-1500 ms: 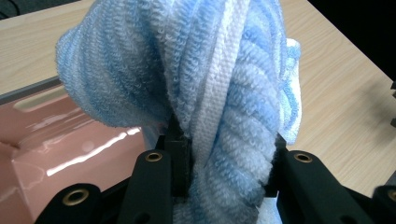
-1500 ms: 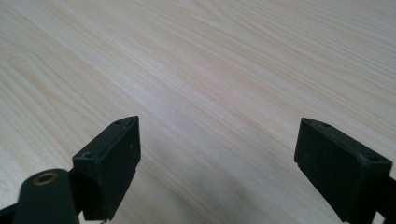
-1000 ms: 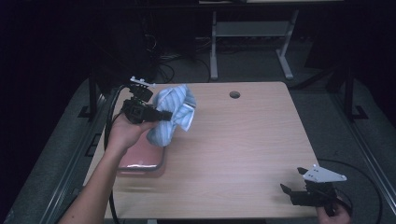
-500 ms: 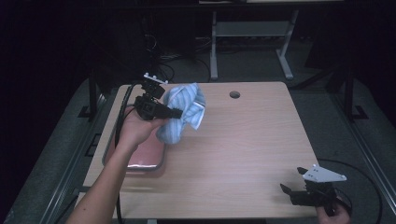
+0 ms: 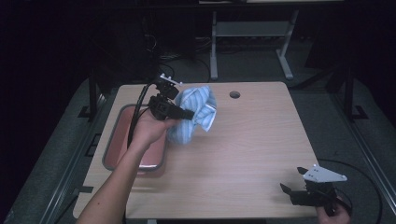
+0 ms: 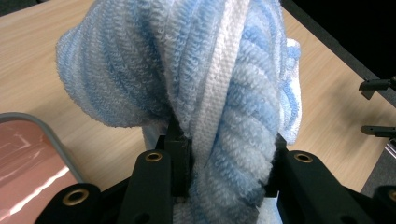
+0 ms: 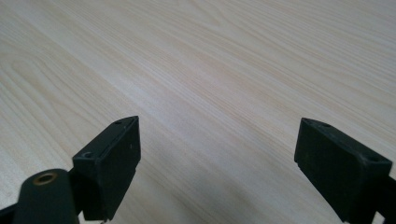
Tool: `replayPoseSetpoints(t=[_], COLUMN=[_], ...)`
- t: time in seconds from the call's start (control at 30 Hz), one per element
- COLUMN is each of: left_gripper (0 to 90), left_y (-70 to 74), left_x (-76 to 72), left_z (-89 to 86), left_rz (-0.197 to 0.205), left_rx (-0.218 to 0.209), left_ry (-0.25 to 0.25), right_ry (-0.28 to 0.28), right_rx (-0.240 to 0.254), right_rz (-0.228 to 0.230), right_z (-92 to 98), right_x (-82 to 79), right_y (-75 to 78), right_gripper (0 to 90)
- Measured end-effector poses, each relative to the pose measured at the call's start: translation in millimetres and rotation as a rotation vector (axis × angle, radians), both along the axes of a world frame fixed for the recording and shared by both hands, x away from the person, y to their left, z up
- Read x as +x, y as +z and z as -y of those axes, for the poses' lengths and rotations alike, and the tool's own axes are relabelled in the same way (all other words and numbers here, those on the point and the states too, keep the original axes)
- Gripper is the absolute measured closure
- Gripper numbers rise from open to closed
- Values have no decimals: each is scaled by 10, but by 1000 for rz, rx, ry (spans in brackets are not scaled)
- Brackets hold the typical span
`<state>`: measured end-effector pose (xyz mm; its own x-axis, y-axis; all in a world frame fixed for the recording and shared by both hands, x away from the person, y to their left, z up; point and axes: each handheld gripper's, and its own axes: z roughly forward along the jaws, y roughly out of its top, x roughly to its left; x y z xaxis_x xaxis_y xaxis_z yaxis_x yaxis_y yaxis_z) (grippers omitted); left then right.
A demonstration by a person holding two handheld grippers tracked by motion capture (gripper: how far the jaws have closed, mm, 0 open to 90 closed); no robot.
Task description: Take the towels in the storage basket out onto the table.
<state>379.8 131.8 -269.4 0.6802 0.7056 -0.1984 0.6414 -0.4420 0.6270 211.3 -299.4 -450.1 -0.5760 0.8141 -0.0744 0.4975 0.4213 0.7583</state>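
Currently, a blue-and-white striped towel (image 5: 196,114) is gripped between the jaws of the left gripper (image 5: 187,114), bunched and held in the air above the wooden table (image 5: 243,149), just beside a grey-rimmed pink tray (image 5: 122,140). From the left gripper view, the towel (image 6: 196,93) is seen pinched between the two black jaws. The right gripper (image 5: 292,193) is held low near the table's near right corner, its jaws spread wide with nothing between them.
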Motion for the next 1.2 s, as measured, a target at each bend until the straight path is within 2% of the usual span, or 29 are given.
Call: replayPoseSetpoints(t=[0.47, 0.9, 1.2], left_gripper=[652, 651, 650], left_y=[-130, -298, -434], left_x=[82, 157, 213], left_z=[194, 488, 651], left_rz=[-23, -43, -67], left_rx=[-2, -3, 22], left_ry=[-16, -46, -74], right_ry=[3, 8, 5], right_rx=[6, 4, 11], right_rz=[-7, -1, -3], right_z=[-27, -31, -33], right_x=[5, 3, 1], right_y=[5, 11, 15], right_gripper=[139, 139, 139])
